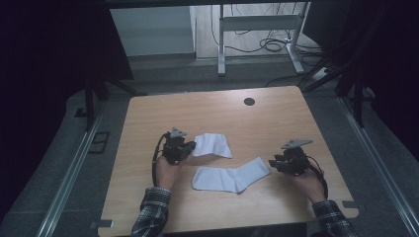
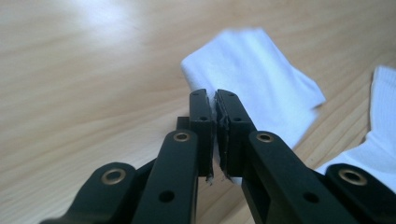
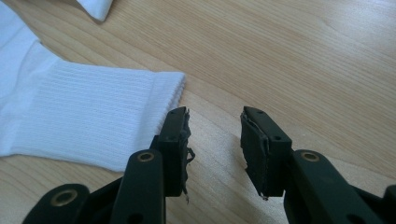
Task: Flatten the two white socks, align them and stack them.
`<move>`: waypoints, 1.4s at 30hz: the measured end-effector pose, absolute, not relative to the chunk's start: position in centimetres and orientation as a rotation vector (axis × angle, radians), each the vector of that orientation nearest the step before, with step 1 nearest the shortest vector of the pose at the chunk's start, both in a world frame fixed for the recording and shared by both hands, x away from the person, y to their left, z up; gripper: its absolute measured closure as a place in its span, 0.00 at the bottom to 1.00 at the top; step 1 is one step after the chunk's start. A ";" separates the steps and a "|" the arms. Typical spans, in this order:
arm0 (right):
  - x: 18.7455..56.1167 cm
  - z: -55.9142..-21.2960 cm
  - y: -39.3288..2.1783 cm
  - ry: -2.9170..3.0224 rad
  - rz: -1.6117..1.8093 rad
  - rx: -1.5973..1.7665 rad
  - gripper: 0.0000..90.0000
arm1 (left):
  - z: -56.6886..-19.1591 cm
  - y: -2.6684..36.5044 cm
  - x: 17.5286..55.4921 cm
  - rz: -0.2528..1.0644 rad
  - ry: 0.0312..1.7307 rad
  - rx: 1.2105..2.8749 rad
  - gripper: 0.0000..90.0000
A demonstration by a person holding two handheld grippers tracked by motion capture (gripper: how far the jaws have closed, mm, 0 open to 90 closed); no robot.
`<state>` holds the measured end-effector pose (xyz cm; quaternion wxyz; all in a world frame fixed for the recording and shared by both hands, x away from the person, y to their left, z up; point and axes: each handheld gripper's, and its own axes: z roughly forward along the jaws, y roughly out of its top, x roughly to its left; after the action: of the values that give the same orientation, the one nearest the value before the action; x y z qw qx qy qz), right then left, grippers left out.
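Two white socks on a wooden table (image 1: 148,118). Folded sock (image 1: 213,145) lies left of centre; flat sock (image 1: 230,177) lies nearer the person, cuff pointing toward the right.

Left gripper (image 1: 189,146) at the folded sock's left edge. In the left gripper view its jaws are clenched together on the sock's near edge (image 2: 252,84); a sliver of white shows between the pads, but how much cloth is caught is hidden by the jaws themselves. The flat sock (image 2: 378,144) is cut off at that view's right border.

Right gripper (image 1: 272,163) just beside the flat sock's cuff. In the right gripper view the jaws stand apart over bare wood, gripping nothing; the cuff (image 3: 93,116) lies just left of the left jaw, contact unclear. Pad edges look frayed. Sock's foot end runs out of frame.

Both sleeves are cropped at the bottom of the high view.
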<state>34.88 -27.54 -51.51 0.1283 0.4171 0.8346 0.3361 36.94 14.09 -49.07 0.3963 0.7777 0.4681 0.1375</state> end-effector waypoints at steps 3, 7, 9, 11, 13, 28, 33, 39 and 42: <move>34.9 -51.5 -27.5 2.426 0.982 1.206 0.67 | -48.5 15.6 36.6 0.368 1.210 1.960 0.95; 34.9 -51.3 -27.3 2.426 0.983 1.201 0.67 | -49.5 17.3 36.0 0.376 1.253 1.972 0.95; 34.9 -51.1 -27.0 2.427 0.989 1.195 0.67 | -50.3 17.8 35.8 0.371 1.271 1.983 0.94; 35.0 -50.8 -26.6 2.429 0.999 1.189 0.67 | -51.2 18.3 35.6 0.361 1.292 1.998 0.94; 35.1 -50.5 -26.2 2.432 1.004 1.172 0.66 | -52.1 18.6 35.5 0.352 1.310 2.011 0.94; 38.0 -50.5 -15.2 2.559 1.104 1.050 0.60 | -54.3 19.3 34.7 0.450 1.330 2.014 0.39; 39.2 -51.2 -11.8 2.581 1.117 1.034 0.56 | -54.4 18.9 34.5 0.487 1.313 2.032 0.32; 40.6 -52.3 -9.3 2.592 1.127 1.069 0.55 | -54.5 18.9 34.5 0.484 1.314 2.030 0.31; 40.8 -52.9 -8.6 2.610 1.082 1.062 0.64 | -54.5 18.8 34.5 0.479 1.318 2.030 0.29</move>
<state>40.78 -8.61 -52.93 0.0616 0.3513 0.8630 0.3578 34.46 18.76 -54.46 0.3308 0.7764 0.5042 0.1833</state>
